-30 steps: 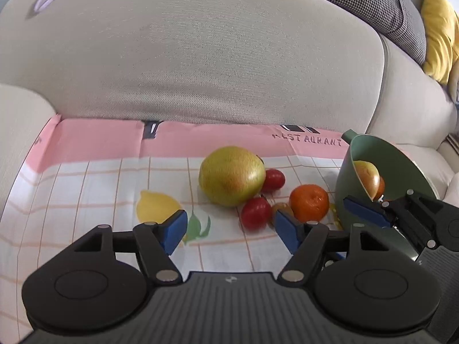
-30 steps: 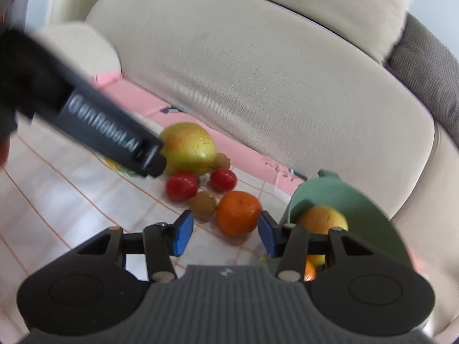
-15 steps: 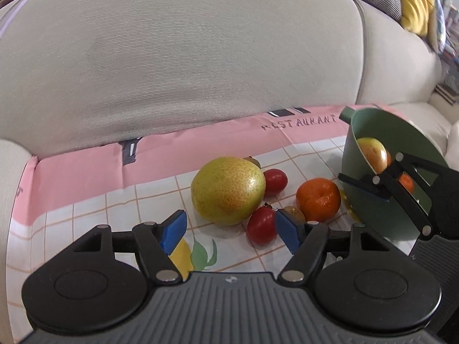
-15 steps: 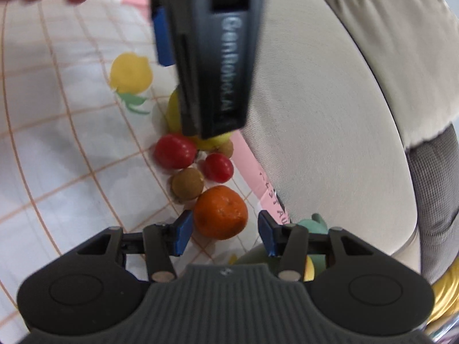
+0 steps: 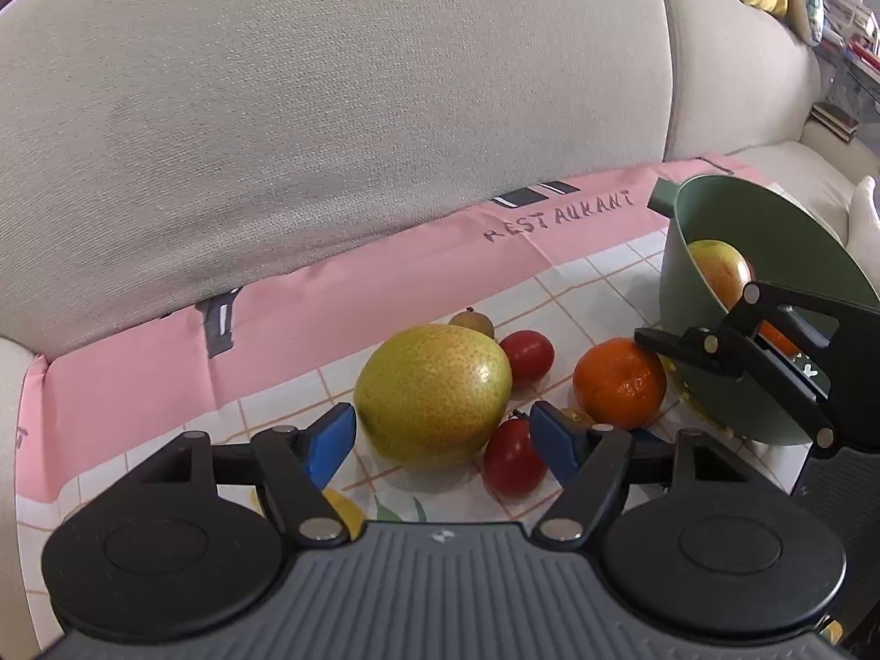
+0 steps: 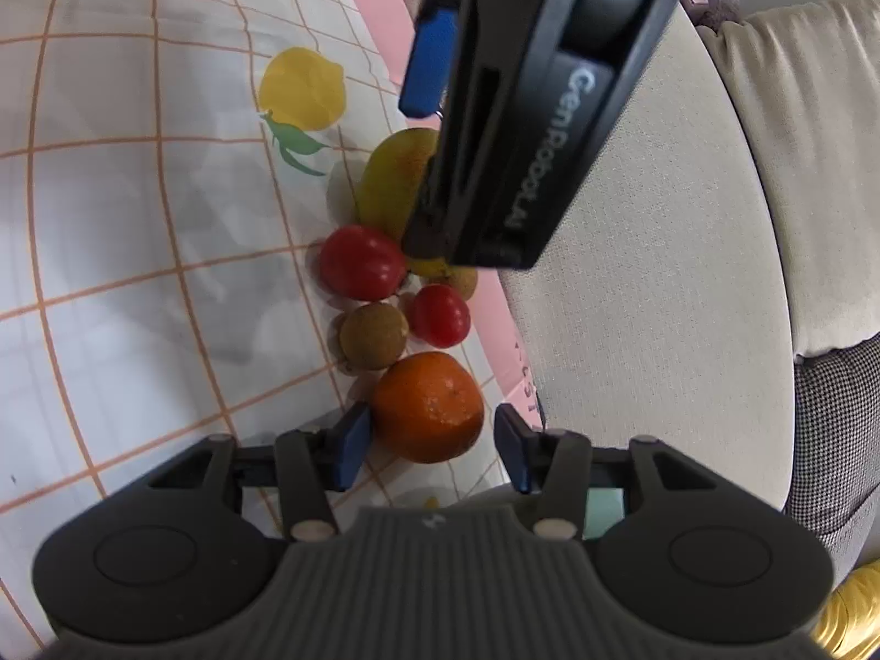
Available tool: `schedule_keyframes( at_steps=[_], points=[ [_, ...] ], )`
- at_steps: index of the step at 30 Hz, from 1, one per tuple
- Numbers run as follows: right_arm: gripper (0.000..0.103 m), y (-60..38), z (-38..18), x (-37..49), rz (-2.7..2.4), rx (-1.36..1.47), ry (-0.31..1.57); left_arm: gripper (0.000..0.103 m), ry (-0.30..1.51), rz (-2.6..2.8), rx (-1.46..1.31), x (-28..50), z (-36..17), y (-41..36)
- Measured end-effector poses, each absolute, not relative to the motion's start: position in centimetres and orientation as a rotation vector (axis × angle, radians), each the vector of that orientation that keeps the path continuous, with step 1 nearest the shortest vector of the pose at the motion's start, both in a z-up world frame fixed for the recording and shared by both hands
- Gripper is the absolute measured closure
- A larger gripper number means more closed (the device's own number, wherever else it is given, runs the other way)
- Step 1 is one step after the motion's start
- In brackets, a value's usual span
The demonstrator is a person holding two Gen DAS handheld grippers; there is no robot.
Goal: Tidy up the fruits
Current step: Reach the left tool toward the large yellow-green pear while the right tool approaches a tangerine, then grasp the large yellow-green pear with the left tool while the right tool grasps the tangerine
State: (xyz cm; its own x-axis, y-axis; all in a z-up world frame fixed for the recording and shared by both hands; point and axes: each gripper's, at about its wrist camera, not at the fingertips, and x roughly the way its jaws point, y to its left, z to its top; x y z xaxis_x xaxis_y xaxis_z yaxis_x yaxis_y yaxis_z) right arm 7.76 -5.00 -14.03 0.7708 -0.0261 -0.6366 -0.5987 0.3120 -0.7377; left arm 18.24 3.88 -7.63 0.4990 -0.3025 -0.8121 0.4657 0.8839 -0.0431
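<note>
Fruits lay clustered on the cloth (image 5: 165,385) before the sofa back (image 5: 330,110), all placed around the pear (image 5: 432,393). A tomato (image 5: 527,353) sat just behind the pear's right side, another tomato (image 5: 514,463) just in front of it, and the orange (image 5: 619,382) farther right, near the green bowl (image 5: 709,385), which held an apple (image 5: 718,272). The left gripper (image 5: 443,443) stood open, its fingers either side of the pear's near face, not touching. The right gripper (image 6: 429,448) was open around the orange, pads (image 6: 352,445) just beside it. A brown fruit (image 6: 374,335) lay between orange and pear.
</note>
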Motion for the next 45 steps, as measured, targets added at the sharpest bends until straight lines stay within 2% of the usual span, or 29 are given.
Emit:
schedule_keyframes(
  at_steps=[7, 11, 23, 45],
  points=[
    [0.061, -5.2, -13.3, 6.9, 0.42, -1.202, 0.613, 0.017, 0.956, -0.451, 0.199, 19.3, -8.0, 3.5],
    [0.062, -5.3, -13.2, 7.0, 0.421, -1.193, 0.614, 0.024, 0.964, -0.441, 0.205, 19.4, -8.2, 3.3],
    [0.063, -5.3, -12.6, 6.4, 0.422, -1.175, 0.6, 0.026, 0.936, -0.395, 0.191, 18.4, -7.7, 4.0],
    [0.064, -5.3, -8.6, 3.0, 0.421, -1.054, 0.533, 0.027, 0.877, -0.341, 0.131, 13.1, -2.6, 5.9]
  ],
)
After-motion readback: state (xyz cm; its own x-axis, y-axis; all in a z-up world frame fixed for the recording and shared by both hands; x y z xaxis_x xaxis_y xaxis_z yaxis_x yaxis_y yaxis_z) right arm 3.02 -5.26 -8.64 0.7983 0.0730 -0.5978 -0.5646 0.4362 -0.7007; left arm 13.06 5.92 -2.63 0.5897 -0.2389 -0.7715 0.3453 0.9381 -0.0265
